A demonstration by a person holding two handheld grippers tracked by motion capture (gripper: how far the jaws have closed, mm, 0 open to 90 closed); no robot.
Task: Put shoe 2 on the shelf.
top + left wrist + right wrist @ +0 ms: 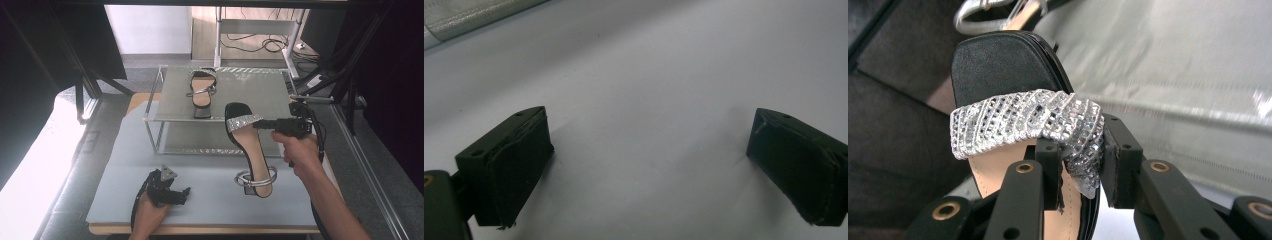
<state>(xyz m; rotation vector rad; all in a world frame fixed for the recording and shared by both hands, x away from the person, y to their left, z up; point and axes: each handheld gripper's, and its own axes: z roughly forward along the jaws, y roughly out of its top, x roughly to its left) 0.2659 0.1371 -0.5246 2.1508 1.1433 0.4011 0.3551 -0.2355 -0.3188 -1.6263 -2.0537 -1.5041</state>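
Now carrying the second sandal (250, 150) to the rack (240, 92).
We grip its glitter strap (1023, 122) in the right tool (1080, 167); left tool (649, 165) rests open on the surface (210, 195). Next: set it beside the shelved sandal (202, 90).

The right claw (259, 123), clamped on the sandal (250, 150), hangs just in front of the shelf (170, 118); the shelf's front edge stands directly ahead of it. On the top board ahead and to the left lies a second sandal (202, 90), with bare board beside it. Below the claw the mat (210, 192) lies open, and the left claw (182, 196) is well apart.
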